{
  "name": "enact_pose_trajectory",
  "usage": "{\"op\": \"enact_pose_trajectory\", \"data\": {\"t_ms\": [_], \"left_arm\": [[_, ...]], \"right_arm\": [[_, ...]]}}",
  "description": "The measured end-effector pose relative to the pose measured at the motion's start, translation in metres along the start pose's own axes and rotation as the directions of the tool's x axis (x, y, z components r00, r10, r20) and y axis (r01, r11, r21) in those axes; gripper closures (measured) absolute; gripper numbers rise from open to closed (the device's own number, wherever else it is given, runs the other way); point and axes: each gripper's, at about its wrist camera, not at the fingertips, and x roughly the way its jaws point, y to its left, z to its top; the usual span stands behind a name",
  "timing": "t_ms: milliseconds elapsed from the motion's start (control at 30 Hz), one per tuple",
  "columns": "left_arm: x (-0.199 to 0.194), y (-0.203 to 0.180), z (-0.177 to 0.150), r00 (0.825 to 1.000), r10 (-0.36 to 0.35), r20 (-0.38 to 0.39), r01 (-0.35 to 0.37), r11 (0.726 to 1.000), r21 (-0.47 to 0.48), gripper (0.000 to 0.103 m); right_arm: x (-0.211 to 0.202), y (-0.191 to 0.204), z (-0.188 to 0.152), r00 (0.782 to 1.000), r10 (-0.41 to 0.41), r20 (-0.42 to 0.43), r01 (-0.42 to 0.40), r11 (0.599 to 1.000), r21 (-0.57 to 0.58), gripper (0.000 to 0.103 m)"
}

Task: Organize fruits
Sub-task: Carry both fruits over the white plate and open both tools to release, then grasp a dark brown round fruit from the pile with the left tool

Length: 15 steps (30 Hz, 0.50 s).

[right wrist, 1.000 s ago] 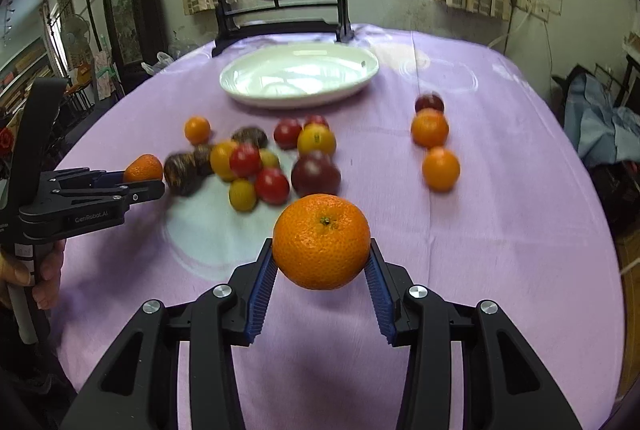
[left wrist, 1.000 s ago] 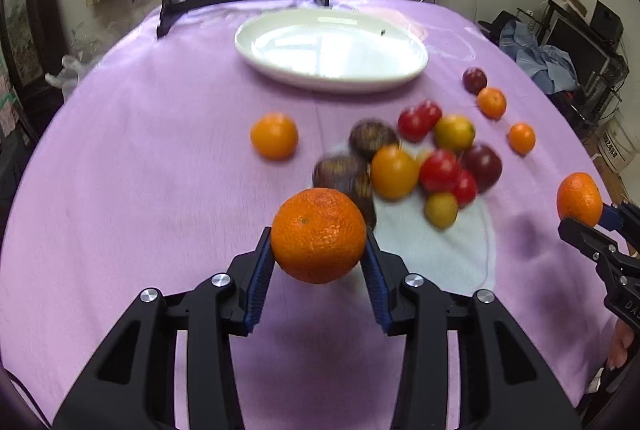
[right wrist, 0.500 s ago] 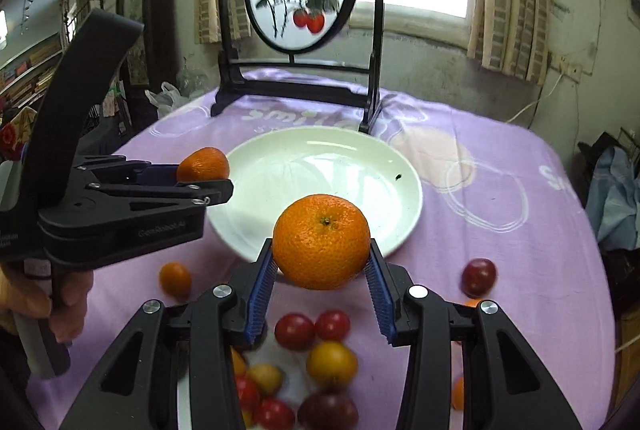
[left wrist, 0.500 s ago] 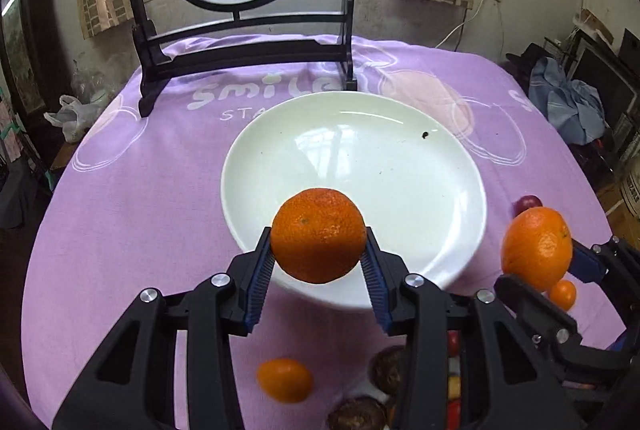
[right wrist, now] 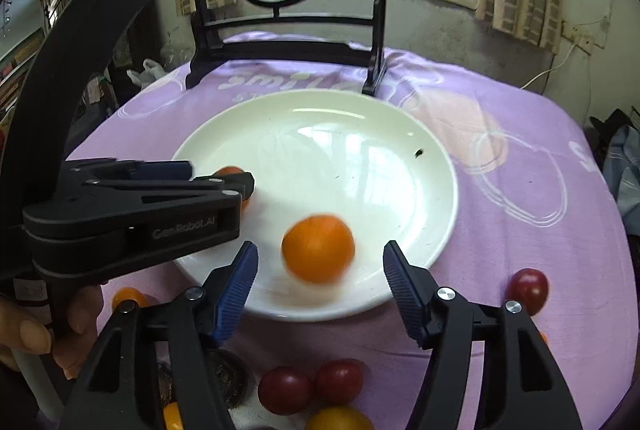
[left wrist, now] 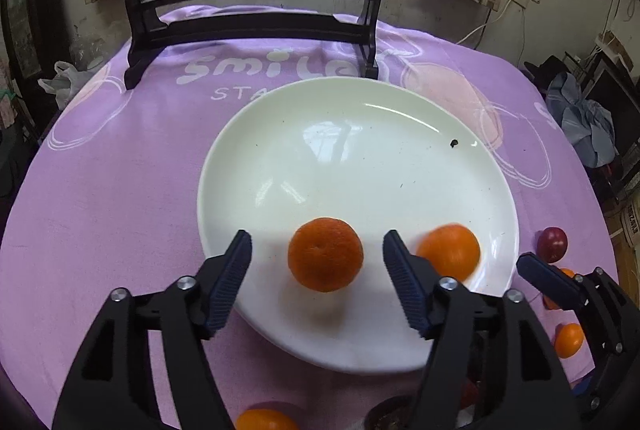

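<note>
Left gripper [left wrist: 316, 282]: fingers just spread, round orange mandarin [left wrist: 325, 254] dropped free onto the white oval ceramic plate [left wrist: 280, 158].
Right gripper [right wrist: 318, 286]: fingers likewise just opened, second mandarin [right wrist: 318, 248] released beside it, blurred.
Desk: remaining fruit waits on purple cloth [left wrist: 120, 170].

left wrist: close, angled down; right wrist: same; shared: plate [left wrist: 280, 118]
</note>
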Motion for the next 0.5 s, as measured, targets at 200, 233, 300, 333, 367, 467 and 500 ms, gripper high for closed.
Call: {"op": "enact_pose_trajectory", "data": {"t_ms": [200,233,300,333,367,467,500], "left_arm": [[-0.053,0.001,-0.034,0.996,-0.039,0.084,0.037,0.999,0.02,0.013],[-0.058,0.002,-0.041,0.995,-0.046,0.092,0.045,0.999,0.014,0.011],[-0.067,0.003,-0.061,0.995,-0.058,0.081,0.057,0.998,0.016,0.011],[-0.068,0.002,-0.068,0.996,-0.059,0.074,0.057,0.998,0.019,0.011],[-0.072,0.002,-0.077,0.996,-0.059,0.067,0.058,0.998,0.023,0.011],[-0.082,-0.001,-0.099,0.997,-0.04,0.066,0.037,0.998,0.05,0.011],[-0.087,-0.003,-0.107,0.997,-0.035,0.072,0.03,0.997,0.064,0.011]], "right_arm": [[-0.048,-0.015,-0.025,0.998,-0.005,0.06,0.004,1.0,0.012,0.031],[-0.057,-0.019,-0.032,0.998,-0.011,0.066,0.01,1.0,0.015,0.031],[-0.069,-0.027,-0.046,0.998,-0.017,0.067,0.015,0.999,0.028,0.031],[-0.075,-0.032,-0.055,0.998,-0.02,0.065,0.018,0.999,0.039,0.031],[-0.08,-0.035,-0.063,0.998,-0.024,0.062,0.021,0.999,0.047,0.031],[-0.092,-0.044,-0.088,0.998,-0.04,0.054,0.036,0.997,0.07,0.031],[-0.096,-0.047,-0.095,0.997,-0.049,0.053,0.045,0.996,0.079,0.03]]}}
